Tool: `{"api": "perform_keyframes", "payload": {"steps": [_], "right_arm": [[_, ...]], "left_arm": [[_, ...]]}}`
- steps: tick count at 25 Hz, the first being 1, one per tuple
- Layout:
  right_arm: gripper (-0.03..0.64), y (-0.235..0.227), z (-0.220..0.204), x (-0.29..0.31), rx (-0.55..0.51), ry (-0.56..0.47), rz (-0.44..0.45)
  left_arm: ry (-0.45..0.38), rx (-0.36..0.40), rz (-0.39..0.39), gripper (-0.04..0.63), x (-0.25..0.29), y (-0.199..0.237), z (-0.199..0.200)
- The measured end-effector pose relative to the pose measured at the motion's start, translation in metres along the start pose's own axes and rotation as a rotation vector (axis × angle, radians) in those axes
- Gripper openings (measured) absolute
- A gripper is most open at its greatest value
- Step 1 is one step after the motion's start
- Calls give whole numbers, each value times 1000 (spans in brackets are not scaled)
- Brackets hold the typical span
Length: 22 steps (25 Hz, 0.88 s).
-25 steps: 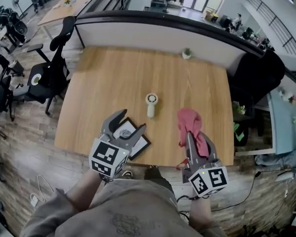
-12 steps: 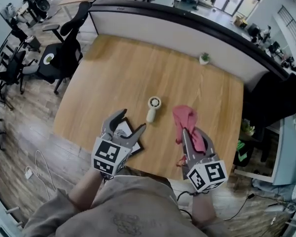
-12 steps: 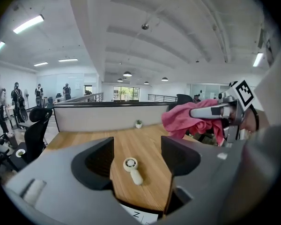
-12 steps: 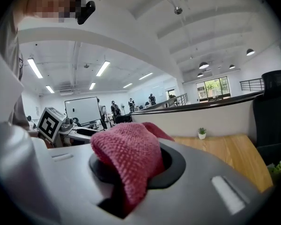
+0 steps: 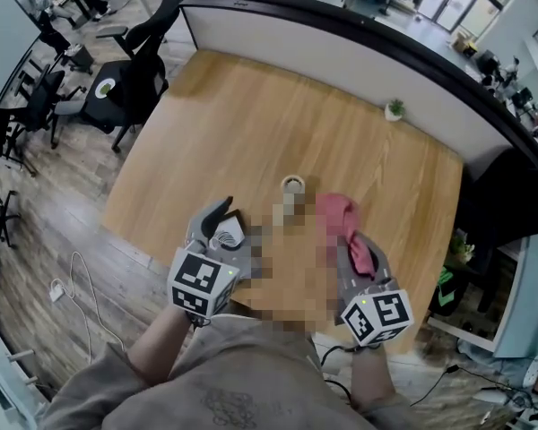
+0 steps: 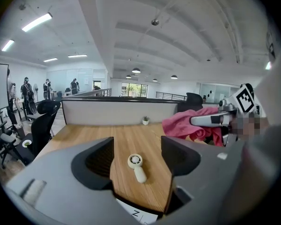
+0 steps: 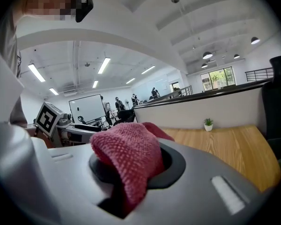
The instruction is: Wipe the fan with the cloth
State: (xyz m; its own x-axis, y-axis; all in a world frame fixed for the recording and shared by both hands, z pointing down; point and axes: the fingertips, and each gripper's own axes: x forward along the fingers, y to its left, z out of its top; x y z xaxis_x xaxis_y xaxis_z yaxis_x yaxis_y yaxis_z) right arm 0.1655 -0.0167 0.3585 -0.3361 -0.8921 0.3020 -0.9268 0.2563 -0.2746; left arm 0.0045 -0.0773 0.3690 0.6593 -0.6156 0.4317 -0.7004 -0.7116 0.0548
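A small white hand fan (image 5: 293,185) lies flat on the wooden table (image 5: 206,124), round head away from me. In the left gripper view the fan (image 6: 136,165) shows between my left gripper's (image 6: 139,150) open, empty jaws, still some way ahead of them. From the head view, the left gripper (image 5: 229,223) hangs near the table's front edge, left of the fan. My right gripper (image 5: 354,245) is shut on a pink cloth (image 5: 339,211), which bunches out of the jaws just right of the fan. The cloth (image 7: 129,158) fills the right gripper (image 7: 136,167) view.
A black-framed white card (image 5: 226,234) lies on the table under the left gripper. A small potted plant (image 5: 394,109) stands at the table's far edge by the partition wall (image 5: 341,43). Office chairs (image 5: 134,70) stand left of the table.
Both grippers have moved forward and down toward the table. The cloth now sits closer to the fan, and the left gripper is over the card.
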Motion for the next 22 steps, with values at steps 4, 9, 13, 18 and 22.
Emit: {"api": "perform_keyframes", "payload": {"steps": [4,9,13,18,22], "right_arm": [[83,-8,-6,12,15,19,-39],[83,-14,-10,35,-5,32,-59],[83,-28,-25,61,-18,48,-81],[83,-40,-42,89,-31,89,-85],[83,-52,-59,109,-46,116,-92]], "left_arm": [[28,14,-31,318,17,1,-8],[89,17,-65,321,53,-2,-33],[156,-14,-111,337,89,-10,-70],[238,-70,-145,345,128,-8,-114],[304,-64,-151,345,151,-8,-151]]}}
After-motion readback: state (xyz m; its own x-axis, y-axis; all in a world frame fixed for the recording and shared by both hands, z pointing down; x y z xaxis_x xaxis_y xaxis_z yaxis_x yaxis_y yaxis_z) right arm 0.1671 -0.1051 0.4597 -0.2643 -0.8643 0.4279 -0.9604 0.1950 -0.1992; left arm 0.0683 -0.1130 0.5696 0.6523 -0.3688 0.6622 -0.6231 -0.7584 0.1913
